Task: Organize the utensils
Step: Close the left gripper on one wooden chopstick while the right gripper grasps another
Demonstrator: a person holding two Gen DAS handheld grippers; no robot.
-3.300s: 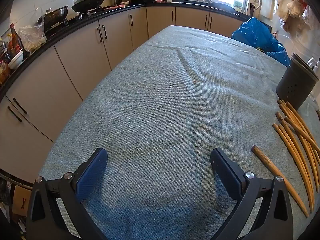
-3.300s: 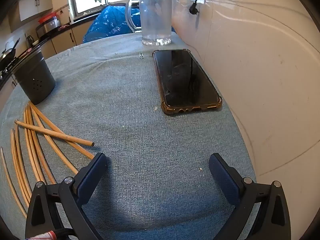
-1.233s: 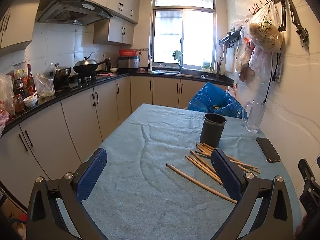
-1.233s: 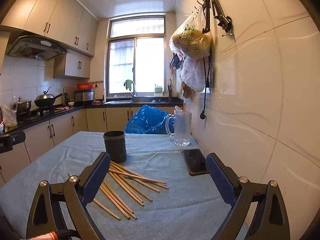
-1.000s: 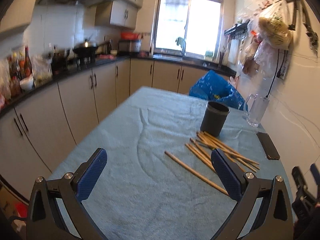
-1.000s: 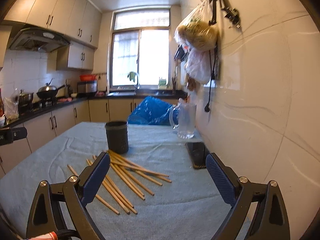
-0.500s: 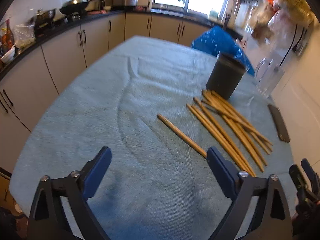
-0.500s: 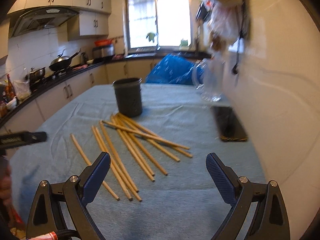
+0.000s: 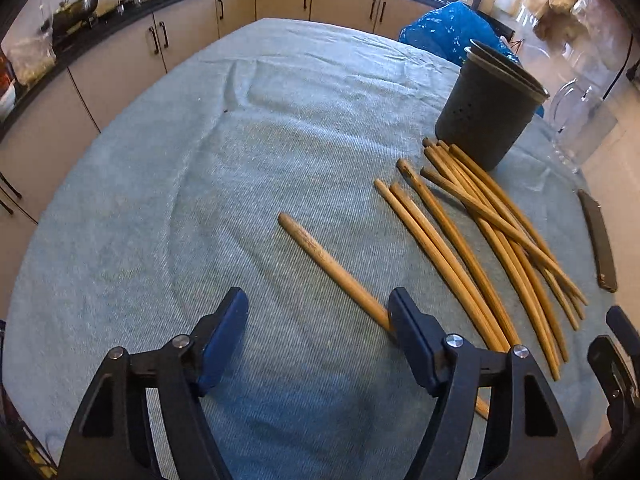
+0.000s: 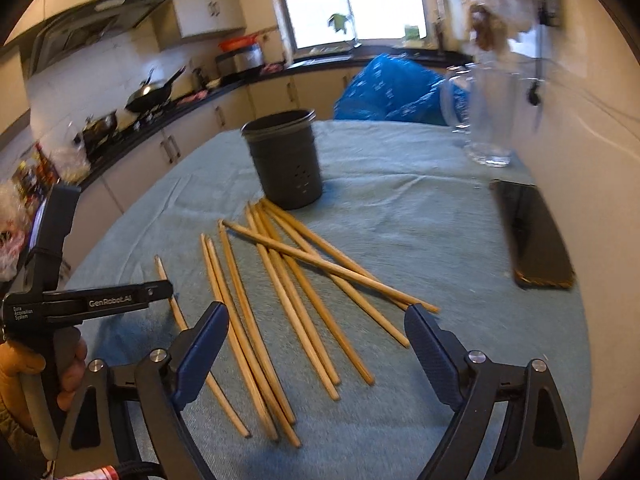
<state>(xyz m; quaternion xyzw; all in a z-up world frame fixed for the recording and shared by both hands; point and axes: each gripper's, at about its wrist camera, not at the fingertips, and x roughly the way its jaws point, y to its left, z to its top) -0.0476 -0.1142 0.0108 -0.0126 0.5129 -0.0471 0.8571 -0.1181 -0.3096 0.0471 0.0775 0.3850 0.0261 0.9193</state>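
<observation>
Chopsticks [image 10: 280, 292] are scattered mid-table before the dark holder [image 10: 286, 160]. The left gripper [image 9: 316, 320], jaws closing on nothing, is best centred over the lone chopstick [image 9: 328, 264]. The right gripper [image 10: 316, 344] is closing, empty.

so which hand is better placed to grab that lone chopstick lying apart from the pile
Left. The left gripper hangs low over the cloth with the lone chopstick running just inside one of its closing fingers, nothing held yet. The right gripper faces the pile of chopsticks instead.
</observation>
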